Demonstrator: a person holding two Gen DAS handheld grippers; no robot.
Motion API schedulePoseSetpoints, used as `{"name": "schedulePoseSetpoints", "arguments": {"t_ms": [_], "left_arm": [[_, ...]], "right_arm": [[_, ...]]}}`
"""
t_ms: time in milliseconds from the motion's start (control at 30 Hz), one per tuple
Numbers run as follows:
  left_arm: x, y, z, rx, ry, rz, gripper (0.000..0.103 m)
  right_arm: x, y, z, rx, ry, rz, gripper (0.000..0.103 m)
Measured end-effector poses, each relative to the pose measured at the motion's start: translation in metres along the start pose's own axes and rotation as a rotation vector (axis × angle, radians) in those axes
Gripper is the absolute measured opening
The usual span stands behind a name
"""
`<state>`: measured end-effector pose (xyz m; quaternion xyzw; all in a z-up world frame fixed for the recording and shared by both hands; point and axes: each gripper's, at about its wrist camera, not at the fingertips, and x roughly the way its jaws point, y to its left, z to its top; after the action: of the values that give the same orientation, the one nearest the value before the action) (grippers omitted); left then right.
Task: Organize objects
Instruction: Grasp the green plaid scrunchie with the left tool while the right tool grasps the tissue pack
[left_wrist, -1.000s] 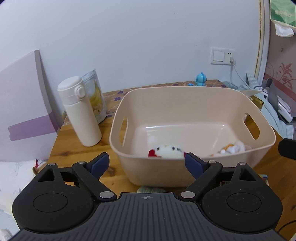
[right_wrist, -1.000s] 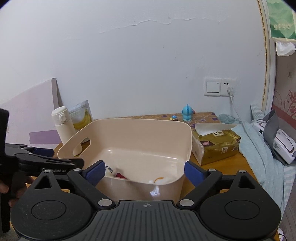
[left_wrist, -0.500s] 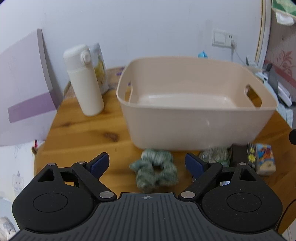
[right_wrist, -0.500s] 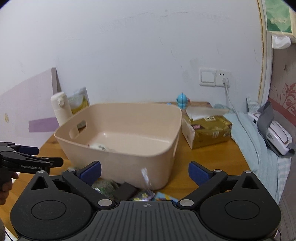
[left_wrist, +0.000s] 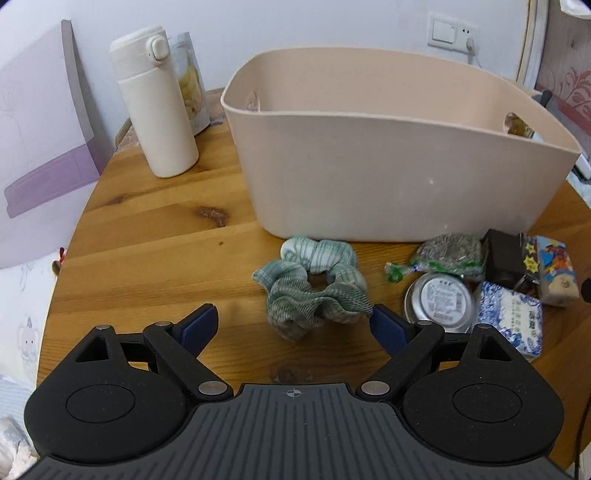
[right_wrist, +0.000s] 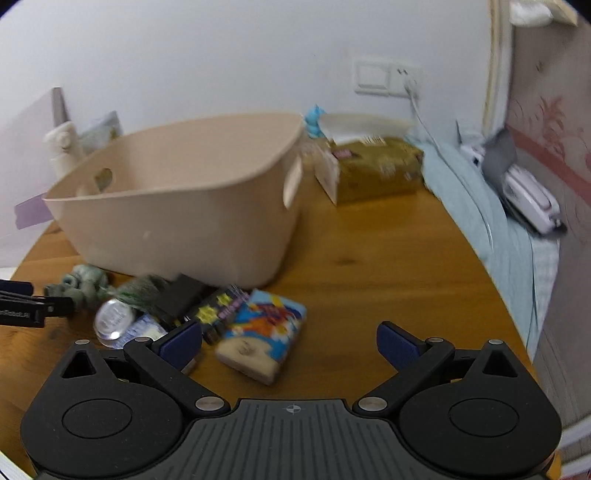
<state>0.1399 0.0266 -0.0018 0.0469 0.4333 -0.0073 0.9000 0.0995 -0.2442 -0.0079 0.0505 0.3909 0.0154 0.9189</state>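
Left gripper (left_wrist: 291, 325): jaws spread, scrunchie (left_wrist: 314, 284) on bench (left_wrist: 147, 236) just ahead, before basket (left_wrist: 388, 166); likely soft, light, compressible, so pinch across one bunched fold. Right gripper (right_wrist: 288, 341): jaws spread, empty, near colourful packet (right_wrist: 262, 332); probably light, best gripped across narrow sides.
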Motion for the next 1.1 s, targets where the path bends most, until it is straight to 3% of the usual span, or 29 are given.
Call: {"name": "schedulePoseSetpoints", "arguments": {"t_ms": [600, 667, 733, 867, 967, 1033, 1100], "left_arm": [[0.034, 0.003, 0.007, -0.007, 0.012, -0.015, 0.09], [0.036, 0.004, 0.009, -0.013, 0.01, -0.025, 0.087], [0.036, 0.004, 0.01, -0.021, 0.007, -0.048, 0.076], [0.033, 0.006, 0.009, -0.031, 0.003, -0.055, 0.068], [0.031, 0.007, 0.008, -0.029, -0.004, -0.054, 0.058], [0.03, 0.006, 0.007, -0.028, -0.006, -0.054, 0.05], [0.029, 0.006, 0.007, -0.027, -0.008, -0.052, 0.045]], "right_arm": [[0.038, 0.022, -0.005, -0.042, 0.075, -0.022, 0.101], [0.043, 0.024, -0.003, -0.043, 0.08, -0.027, 0.096], [0.047, 0.026, -0.002, -0.047, 0.089, -0.031, 0.088], [0.049, 0.03, -0.001, -0.071, 0.082, -0.046, 0.081], [0.047, 0.032, -0.001, -0.08, 0.076, -0.05, 0.067], [0.045, 0.032, -0.001, -0.081, 0.073, -0.052, 0.053], [0.044, 0.032, -0.001, -0.077, 0.074, -0.045, 0.05]]}}
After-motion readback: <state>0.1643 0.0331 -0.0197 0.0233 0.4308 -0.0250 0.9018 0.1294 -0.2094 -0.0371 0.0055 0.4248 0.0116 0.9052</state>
